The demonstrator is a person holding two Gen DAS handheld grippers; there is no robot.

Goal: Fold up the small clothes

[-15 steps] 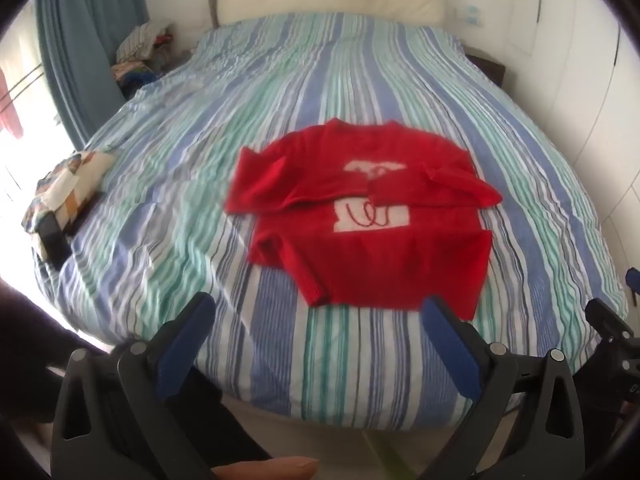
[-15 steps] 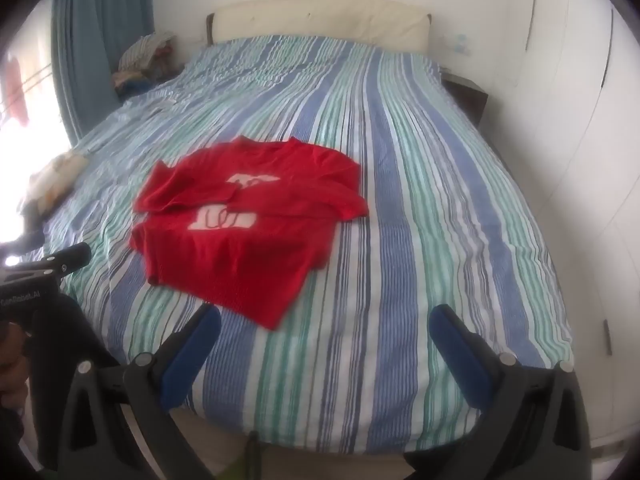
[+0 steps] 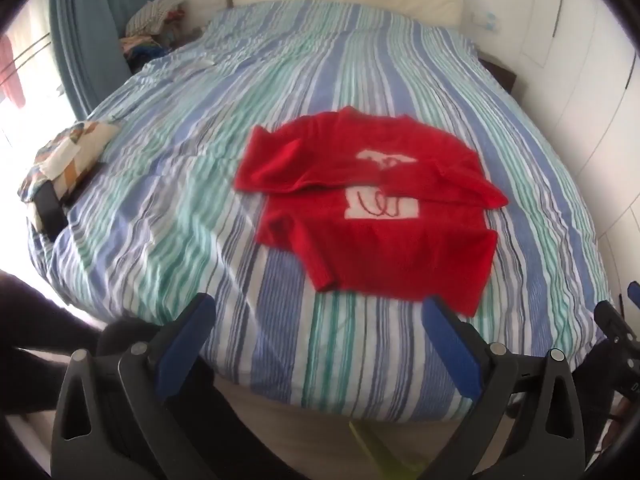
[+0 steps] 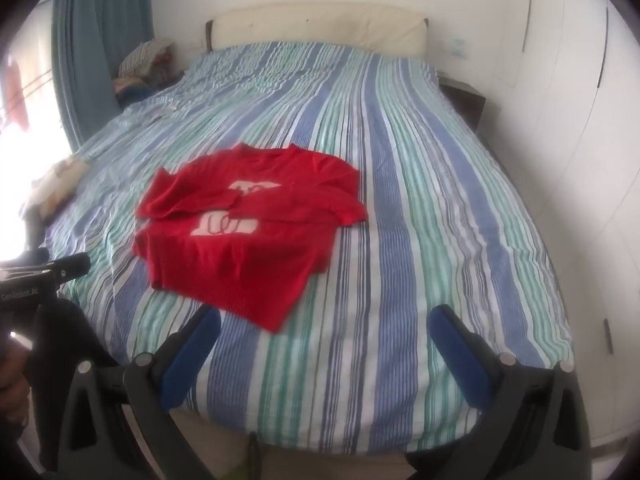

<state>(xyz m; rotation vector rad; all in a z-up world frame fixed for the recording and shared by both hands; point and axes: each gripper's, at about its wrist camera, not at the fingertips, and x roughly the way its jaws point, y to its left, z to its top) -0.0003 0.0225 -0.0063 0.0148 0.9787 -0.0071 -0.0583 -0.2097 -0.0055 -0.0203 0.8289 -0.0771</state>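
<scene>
A red shirt (image 3: 372, 208) with a white printed patch lies flat on the striped bed cover, both sleeves folded in over its chest. From the right wrist it shows as the red shirt (image 4: 244, 228) left of centre. My left gripper (image 3: 316, 312) hangs open above the bed's near edge, just short of the shirt's hem, nothing between its blue pads. My right gripper (image 4: 324, 320) is open too, over bare cover to the right of the hem. The left gripper's body (image 4: 36, 276) shows at the left edge of the right wrist view.
The striped bed (image 3: 200, 168) fills both views, with a cream headboard (image 4: 316, 26) at the far end. A folded patterned cloth (image 3: 68, 156) sits at the bed's left edge. A clothes pile (image 3: 152, 24) and blue curtain stand far left; white cupboards (image 4: 580, 140) line the right.
Both cameras have shifted slightly; the shirt sits a little lower and nearer in the views. The shirt itself has not moved and both grippers stay open.
</scene>
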